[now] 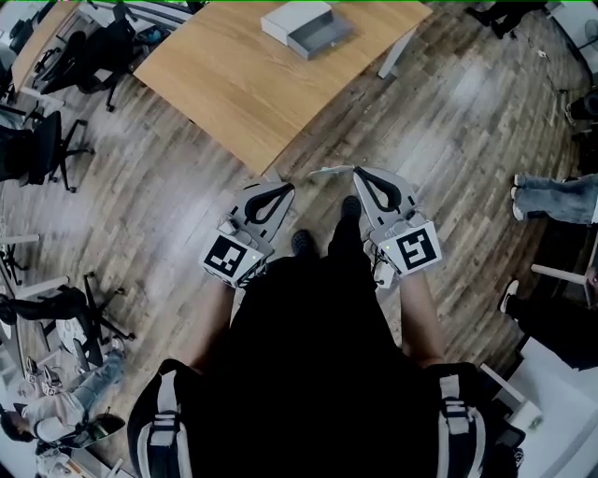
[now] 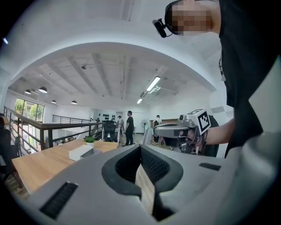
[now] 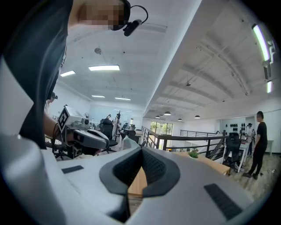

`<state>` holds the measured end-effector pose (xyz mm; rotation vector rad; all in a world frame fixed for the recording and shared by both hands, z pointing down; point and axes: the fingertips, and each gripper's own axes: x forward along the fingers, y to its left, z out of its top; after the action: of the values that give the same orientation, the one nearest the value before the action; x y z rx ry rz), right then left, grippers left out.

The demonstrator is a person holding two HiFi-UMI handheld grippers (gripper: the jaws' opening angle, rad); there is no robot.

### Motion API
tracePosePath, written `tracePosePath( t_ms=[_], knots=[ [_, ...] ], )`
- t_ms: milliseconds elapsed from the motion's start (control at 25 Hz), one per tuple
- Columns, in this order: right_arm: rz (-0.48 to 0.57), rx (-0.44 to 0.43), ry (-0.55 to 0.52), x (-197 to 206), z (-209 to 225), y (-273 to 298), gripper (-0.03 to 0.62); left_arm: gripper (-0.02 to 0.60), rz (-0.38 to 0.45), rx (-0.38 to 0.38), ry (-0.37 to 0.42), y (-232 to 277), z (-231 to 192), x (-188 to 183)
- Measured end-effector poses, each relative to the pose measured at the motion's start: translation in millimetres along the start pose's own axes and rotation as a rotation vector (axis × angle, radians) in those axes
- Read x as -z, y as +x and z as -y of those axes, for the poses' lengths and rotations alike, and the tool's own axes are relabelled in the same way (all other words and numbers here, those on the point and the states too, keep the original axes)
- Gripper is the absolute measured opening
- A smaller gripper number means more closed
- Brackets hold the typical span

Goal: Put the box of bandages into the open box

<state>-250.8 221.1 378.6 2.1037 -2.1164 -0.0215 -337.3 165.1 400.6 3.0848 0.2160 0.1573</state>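
Note:
An open white box with a grey inside [image 1: 308, 28] lies on the far end of a wooden table [image 1: 243, 79]; it also shows as a white box [image 2: 81, 152] in the left gripper view. I cannot make out a box of bandages in any view. My left gripper [image 1: 280, 191] and right gripper [image 1: 360, 174] are held side by side in front of my body, above the wooden floor and short of the table's near corner. Both are shut with nothing between the jaws. Each gripper view shows its own jaws closed, the left gripper [image 2: 140, 147] and the right gripper [image 3: 141, 149].
Office chairs [image 1: 42, 140] stand at the left. A person's legs [image 1: 551, 196] show at the right edge, and another person [image 1: 56, 411] sits at lower left. A white desk corner [image 1: 561, 392] is at lower right. A small plant [image 2: 89, 140] stands on the table; people [image 2: 129, 127] stand beyond.

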Motion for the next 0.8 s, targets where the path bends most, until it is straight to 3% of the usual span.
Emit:
tracePosePath(
  t_ms=[400, 800],
  knots=[
    [0.035, -0.016, 0.024, -5.3, -1.0, 5.2, 0.025, 0.023, -0.050, 0.003, -0.001, -1.5, -0.6, 9.4],
    [0.012, -0.014, 0.028, -0.2, 12.0, 11.3, 0.025, 0.023, -0.039, 0.006, 0.012, 10.5, -9.3, 3.2]
  ],
)
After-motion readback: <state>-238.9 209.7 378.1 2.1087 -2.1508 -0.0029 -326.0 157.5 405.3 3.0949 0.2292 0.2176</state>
